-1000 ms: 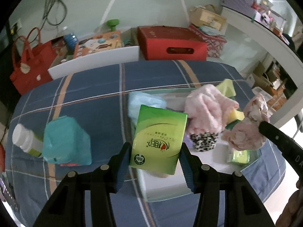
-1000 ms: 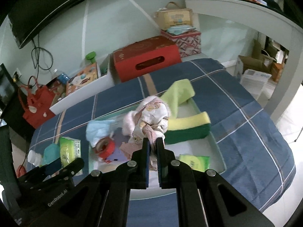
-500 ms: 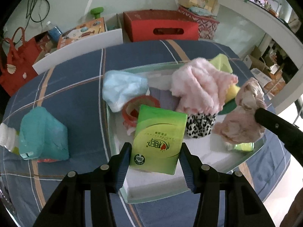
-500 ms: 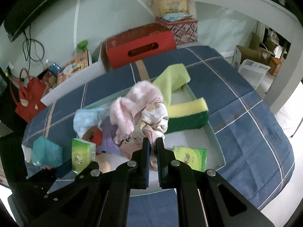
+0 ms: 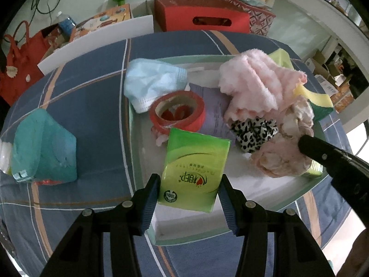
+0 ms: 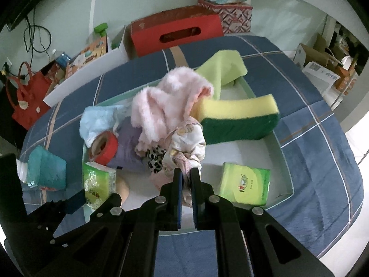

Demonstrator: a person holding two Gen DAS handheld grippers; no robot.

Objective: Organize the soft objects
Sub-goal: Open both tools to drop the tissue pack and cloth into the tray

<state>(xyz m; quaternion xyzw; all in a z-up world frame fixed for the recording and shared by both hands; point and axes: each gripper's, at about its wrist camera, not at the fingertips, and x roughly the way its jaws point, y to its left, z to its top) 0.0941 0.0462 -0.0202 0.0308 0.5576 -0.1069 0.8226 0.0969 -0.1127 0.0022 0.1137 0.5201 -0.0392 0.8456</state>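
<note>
Gripping a green tissue pack [image 5: 194, 172], the left tongs [image 5: 189, 192] held it over the near left corner of the tray [image 6: 284, 161], which sat on a blue plaid bed [image 5: 92, 106]. The right tongs [image 6: 186, 180] were pinched narrow on a printed pink cloth [image 6: 188, 143] at the tray's middle. Inside the tray lay a fluffy pink towel [image 5: 251, 80], a red tape roll [image 5: 177, 112], a blue mask [image 5: 153, 80], a yellow-green sponge [image 6: 237, 120] and a second tissue pack [image 6: 244, 183]. A teal pouch [image 5: 43, 147] lay near the bed's left edge
</note>
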